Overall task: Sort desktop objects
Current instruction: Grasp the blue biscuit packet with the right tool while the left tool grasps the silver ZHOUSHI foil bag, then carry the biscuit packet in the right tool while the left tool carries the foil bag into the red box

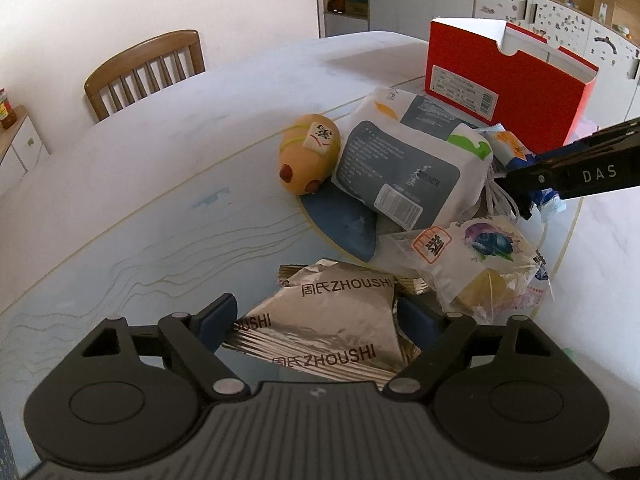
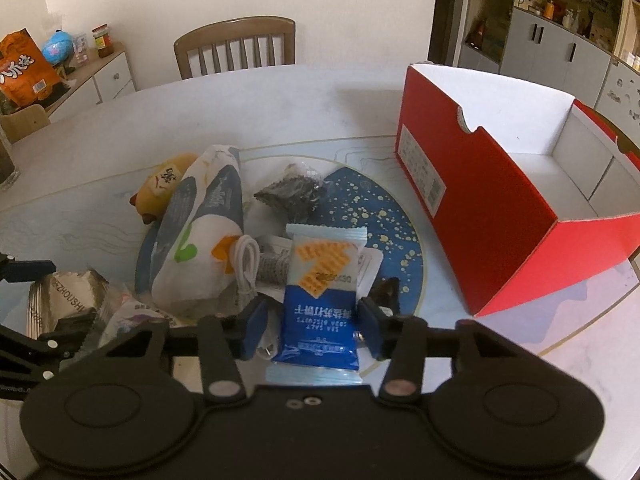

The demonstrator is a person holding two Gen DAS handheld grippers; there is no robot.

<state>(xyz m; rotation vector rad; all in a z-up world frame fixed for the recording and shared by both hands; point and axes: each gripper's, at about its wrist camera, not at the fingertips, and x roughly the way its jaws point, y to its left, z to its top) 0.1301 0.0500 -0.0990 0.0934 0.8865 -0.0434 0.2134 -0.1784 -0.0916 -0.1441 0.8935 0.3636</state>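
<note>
red box open, seemingly bare inside; snack packets beside

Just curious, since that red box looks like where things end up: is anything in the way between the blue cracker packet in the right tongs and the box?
Nothing visible blocks it. The blue-and-white cracker packet sits between the right tongs, and the open red cardboard box stands to its right across bare blue tabletop. Only the box's own tall red wall must be cleared.
</note>
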